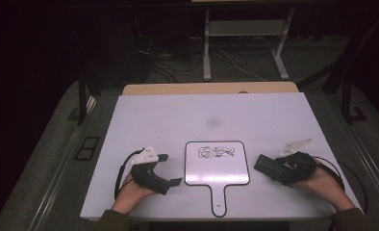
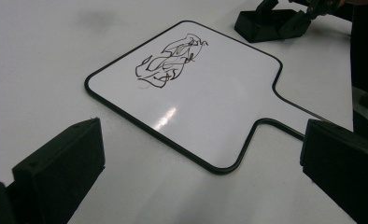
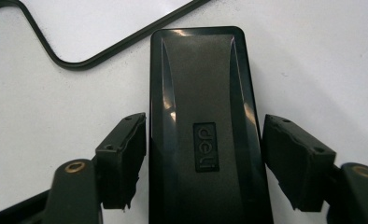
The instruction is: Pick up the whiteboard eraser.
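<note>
A small white board (image 1: pixel 217 163) with a black rim and a handle lies flat at the table's near middle, handle toward the person. A black scribble (image 2: pixel 170 60) marks its far half. Right of the board lies a black rectangular eraser (image 3: pixel 203 116) (image 1: pixel 267 165), and my right gripper (image 3: pixel 204 140) (image 1: pixel 280 169) is shut on it, one pad against each long side. My left gripper (image 1: pixel 171 169) (image 2: pixel 203 154) rests left of the board (image 2: pixel 187 98), jaws wide open with nothing between them. In the left gripper view the eraser (image 2: pixel 266 23) sits at the top right.
The white tabletop (image 1: pixel 202 115) stretches bare behind the board up to a wooden edge (image 1: pixel 211 88). Beyond it are a desk frame's legs (image 1: pixel 207 48) and cables on a dark floor. The table's front edge runs just under the board's handle.
</note>
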Demonstrator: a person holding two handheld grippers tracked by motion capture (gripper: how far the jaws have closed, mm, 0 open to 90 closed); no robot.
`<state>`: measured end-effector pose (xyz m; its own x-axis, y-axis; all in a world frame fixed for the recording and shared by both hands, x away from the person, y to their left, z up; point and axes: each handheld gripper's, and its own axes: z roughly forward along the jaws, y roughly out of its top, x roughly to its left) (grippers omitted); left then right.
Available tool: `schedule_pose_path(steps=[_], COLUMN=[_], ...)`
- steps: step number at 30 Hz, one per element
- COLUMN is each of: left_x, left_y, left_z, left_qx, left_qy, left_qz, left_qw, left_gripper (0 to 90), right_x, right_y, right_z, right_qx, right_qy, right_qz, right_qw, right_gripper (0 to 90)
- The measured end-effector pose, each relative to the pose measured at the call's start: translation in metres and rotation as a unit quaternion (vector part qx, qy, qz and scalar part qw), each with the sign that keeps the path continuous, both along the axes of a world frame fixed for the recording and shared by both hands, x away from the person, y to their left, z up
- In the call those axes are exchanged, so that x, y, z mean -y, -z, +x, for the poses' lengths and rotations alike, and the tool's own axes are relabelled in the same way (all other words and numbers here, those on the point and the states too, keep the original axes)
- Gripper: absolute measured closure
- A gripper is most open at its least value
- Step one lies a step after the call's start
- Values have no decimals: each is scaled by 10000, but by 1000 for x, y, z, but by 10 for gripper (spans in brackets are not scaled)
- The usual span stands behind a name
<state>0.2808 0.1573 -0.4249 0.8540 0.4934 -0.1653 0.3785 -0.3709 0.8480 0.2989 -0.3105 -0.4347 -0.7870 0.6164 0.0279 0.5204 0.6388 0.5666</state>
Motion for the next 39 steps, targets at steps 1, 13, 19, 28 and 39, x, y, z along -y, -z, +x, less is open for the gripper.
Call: schedule_pose_path(steps=[1,13,19,28,39], left_x=[0,-1,-1,-2,-1], left_y=[0,0,-1,-1,-1], left_z=[0,0,0,-1,-1], left_qx=[-3,7,13,25,37], left_qy=[-2,-3,-2,-15,8], left_qz=[-3,14,12,10,41], left_qw=[10000,10000,10000,10000,10000], left_gripper=[0,0,0,0,0], right_x=[0,-2,-2,-1,1], right_y=[0,0,-1,-2,-3], right_z=[0,0,0,4,5], right_qx=[4,-28,-29,-195,-311], right_qy=[1,-75,-92,-127,-138], right_qz=[-2,-127,-176,-128,-24], right_qw=[10000,9999,9998,9996,9994], right_gripper=[318,376,380,384,386])
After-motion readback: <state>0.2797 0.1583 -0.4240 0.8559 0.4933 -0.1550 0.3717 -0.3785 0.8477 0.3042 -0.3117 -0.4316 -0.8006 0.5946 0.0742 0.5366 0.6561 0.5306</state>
